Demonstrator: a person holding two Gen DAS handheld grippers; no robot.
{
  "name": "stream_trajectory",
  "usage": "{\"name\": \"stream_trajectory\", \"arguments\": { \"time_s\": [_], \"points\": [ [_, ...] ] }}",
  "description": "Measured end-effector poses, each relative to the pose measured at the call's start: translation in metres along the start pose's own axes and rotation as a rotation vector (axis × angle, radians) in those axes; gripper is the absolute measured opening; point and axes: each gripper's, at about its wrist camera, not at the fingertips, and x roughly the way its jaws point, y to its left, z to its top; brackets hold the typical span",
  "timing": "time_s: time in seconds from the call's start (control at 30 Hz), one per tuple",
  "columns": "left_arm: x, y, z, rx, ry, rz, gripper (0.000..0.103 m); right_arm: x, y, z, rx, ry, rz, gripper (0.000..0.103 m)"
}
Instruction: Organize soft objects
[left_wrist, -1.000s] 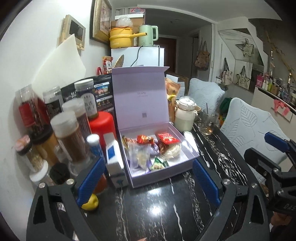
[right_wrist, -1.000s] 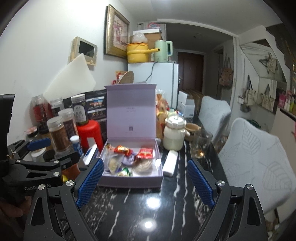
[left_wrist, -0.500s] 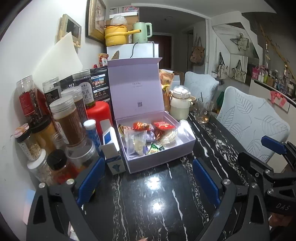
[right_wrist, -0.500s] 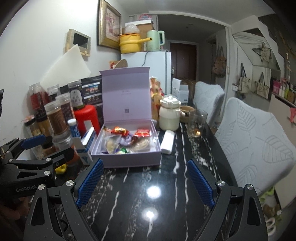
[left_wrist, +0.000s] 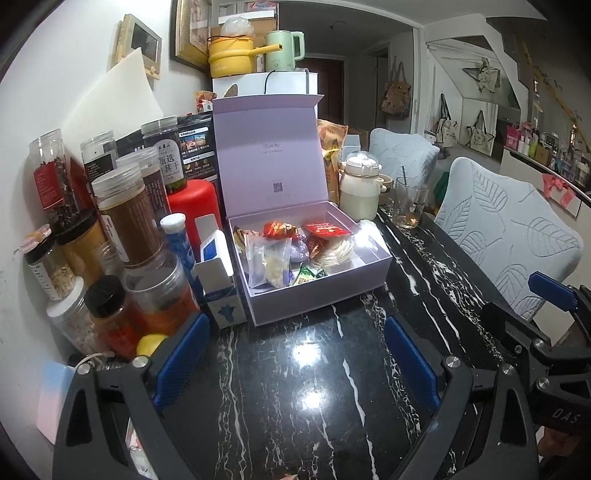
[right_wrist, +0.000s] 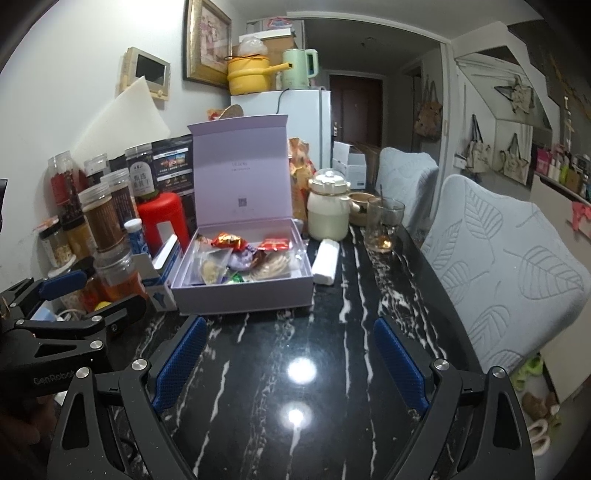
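- The left gripper (left_wrist: 297, 354) and the right gripper (right_wrist: 290, 363) are both held with fingers (right_wrist: 400, 363) spread wide and released; nothing is grasped or touched.
- A black marble tabletop (right_wrist: 332, 369) is seen below them, with jars (left_wrist: 125, 221) crowded at the wall.
- The soft wrapped snacks (right_wrist: 243, 256) are kept inside the open lilac box (right_wrist: 243, 291).
- Compared with a second earlier, both grippers are seen lower, and more bare tabletop is shown before the box.

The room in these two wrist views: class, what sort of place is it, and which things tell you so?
Most likely a lived-in flat's dining corner. A black marble-patterned table crowded with food jars, a small white fridge carrying a yellow pot and a green kettle, and padded chairs all suggest a home.
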Motion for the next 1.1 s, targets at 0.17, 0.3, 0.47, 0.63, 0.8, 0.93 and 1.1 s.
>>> {"name": "stream_trajectory", "arguments": {
  "time_s": [0.17,0.3,0.47,0.63,0.8,0.93,1.1],
  "points": [
    [0.0,0.001,0.0,-0.004,-0.003,0.003,0.097,0.001,0.0,-0.001,-0.002,0.001,0.002,0.093],
    [0.002,0.002,-0.002,0.0,0.005,-0.002,0.097,0.004,0.001,-0.001,-0.003,0.008,0.006,0.093],
    [0.006,0.001,-0.002,0.002,0.024,-0.018,0.097,0.006,0.002,-0.002,-0.008,0.014,0.004,0.093],
    [0.008,0.001,-0.003,0.001,0.027,-0.02,0.097,0.008,0.002,-0.003,-0.008,0.018,0.002,0.093],
    [0.009,0.002,-0.004,-0.005,0.033,-0.027,0.097,0.01,0.0,-0.004,-0.005,0.023,0.002,0.093],
    [0.009,0.001,-0.005,-0.007,0.039,-0.032,0.097,0.01,0.001,-0.005,-0.005,0.025,0.002,0.093],
    [0.009,0.0,-0.005,-0.007,0.044,-0.035,0.097,0.012,0.002,-0.007,-0.003,0.029,0.001,0.093]
  ]
}}
